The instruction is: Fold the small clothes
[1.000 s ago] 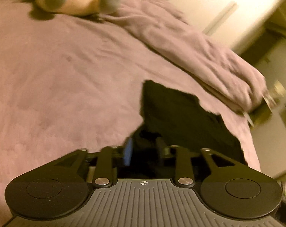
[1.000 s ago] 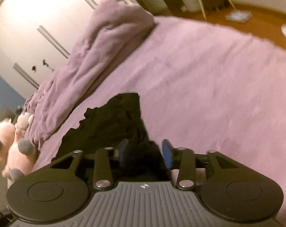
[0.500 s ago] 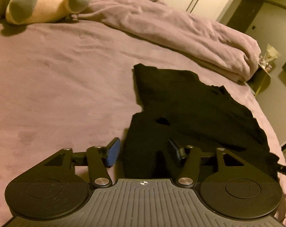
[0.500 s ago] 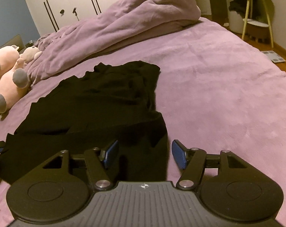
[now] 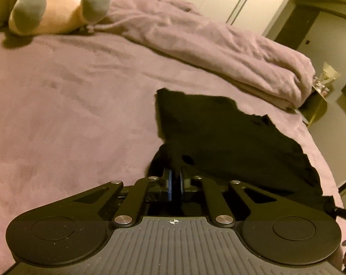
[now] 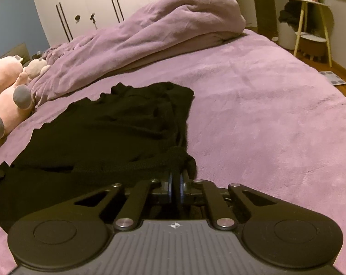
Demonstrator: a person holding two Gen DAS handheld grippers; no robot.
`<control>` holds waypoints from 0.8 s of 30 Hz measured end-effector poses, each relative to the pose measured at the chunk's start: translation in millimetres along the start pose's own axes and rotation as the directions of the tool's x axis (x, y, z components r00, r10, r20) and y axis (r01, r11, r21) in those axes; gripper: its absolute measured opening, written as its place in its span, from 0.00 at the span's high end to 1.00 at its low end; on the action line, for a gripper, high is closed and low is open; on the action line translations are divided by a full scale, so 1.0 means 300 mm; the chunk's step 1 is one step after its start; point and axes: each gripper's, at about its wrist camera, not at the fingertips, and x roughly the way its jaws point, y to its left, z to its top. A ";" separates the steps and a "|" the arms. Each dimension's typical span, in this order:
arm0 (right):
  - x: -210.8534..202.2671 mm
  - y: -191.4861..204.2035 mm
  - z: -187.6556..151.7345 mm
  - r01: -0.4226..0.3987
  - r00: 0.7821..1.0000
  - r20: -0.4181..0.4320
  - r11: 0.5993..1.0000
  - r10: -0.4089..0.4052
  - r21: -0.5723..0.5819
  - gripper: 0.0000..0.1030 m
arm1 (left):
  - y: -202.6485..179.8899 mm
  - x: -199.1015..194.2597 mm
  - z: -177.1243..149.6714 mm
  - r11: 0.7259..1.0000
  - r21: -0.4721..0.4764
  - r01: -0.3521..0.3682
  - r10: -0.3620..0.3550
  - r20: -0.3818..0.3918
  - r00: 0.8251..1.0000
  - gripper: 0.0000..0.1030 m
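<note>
A small black garment (image 5: 221,135) (image 6: 118,128) lies spread on the purple bedspread (image 5: 70,105) (image 6: 264,114). My left gripper (image 5: 175,178) is shut on the garment's near left corner, with black cloth pinched between its blue pads. My right gripper (image 6: 176,181) is shut on the near right corner, where the fabric bunches up between the pads. The garment's near edge stretches between the two grippers. Its far edge lies flat and a little rumpled.
A rumpled purple duvet (image 5: 218,50) (image 6: 150,36) is heaped along the far side of the bed. Pink plush toys (image 5: 53,4) (image 6: 8,91) lie at the far left. White wardrobe doors (image 6: 86,6), a small side table (image 6: 310,29) and a wooden floor lie beyond the bed.
Both grippers stood open over the garment's near corners half a second ago. Now both have closed on the cloth. Each view has also rolled level since a second ago.
</note>
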 end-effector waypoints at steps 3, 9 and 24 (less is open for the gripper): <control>-0.038 0.026 0.003 0.001 0.999 0.036 1.000 0.000 -0.023 0.96 | -0.019 -0.044 0.008 1.000 0.019 0.018 -0.018 0.020 1.000 0.93; -0.142 0.080 0.055 -0.029 0.995 0.091 0.998 0.035 -0.063 0.96 | -0.084 -0.187 0.102 0.995 0.031 0.091 -0.095 0.140 0.986 0.93; 0.179 0.154 0.289 0.138 0.988 0.083 0.986 -0.131 -0.093 0.96 | -0.128 0.176 0.293 0.987 0.070 -0.143 0.135 0.112 0.984 0.93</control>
